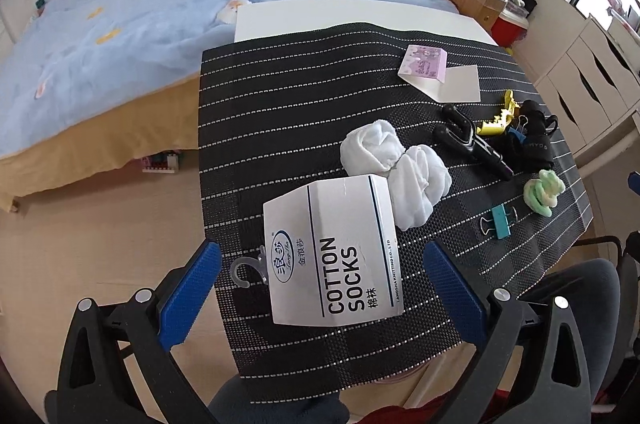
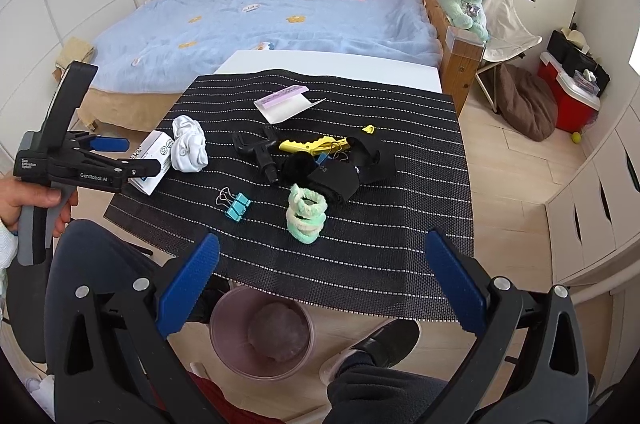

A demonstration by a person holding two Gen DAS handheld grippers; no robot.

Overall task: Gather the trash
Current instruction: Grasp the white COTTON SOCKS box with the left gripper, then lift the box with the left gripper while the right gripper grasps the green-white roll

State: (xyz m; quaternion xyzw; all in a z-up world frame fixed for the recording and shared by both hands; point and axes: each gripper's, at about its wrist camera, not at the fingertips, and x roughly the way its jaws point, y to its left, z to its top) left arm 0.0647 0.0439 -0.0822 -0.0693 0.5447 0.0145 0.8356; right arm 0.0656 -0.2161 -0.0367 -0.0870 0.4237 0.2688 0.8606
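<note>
A white "COTTON SOCKS" cardboard sleeve (image 1: 332,252) with a clear plastic hook lies on the black striped mat (image 1: 280,96), near its front left corner. My left gripper (image 1: 324,288) is open, one blue finger on each side of the sleeve. The right wrist view shows the same left gripper (image 2: 134,156) straddling the sleeve (image 2: 150,154). A folded purple-and-white paper card (image 1: 426,64) rests at the far side of the mat. My right gripper (image 2: 324,280) is open and holds nothing, hovering over a pink waste bin (image 2: 224,328) on the floor below the mat's front edge.
On the mat lie rolled white socks (image 1: 396,164), a black handle tool (image 1: 468,140), a yellow clip (image 2: 312,143), black fabric (image 2: 360,164), a teal binder clip (image 2: 238,207) and green scrunchies (image 2: 306,218). A bed (image 2: 260,24) stands behind. A shoe (image 2: 380,342) is beside the bin.
</note>
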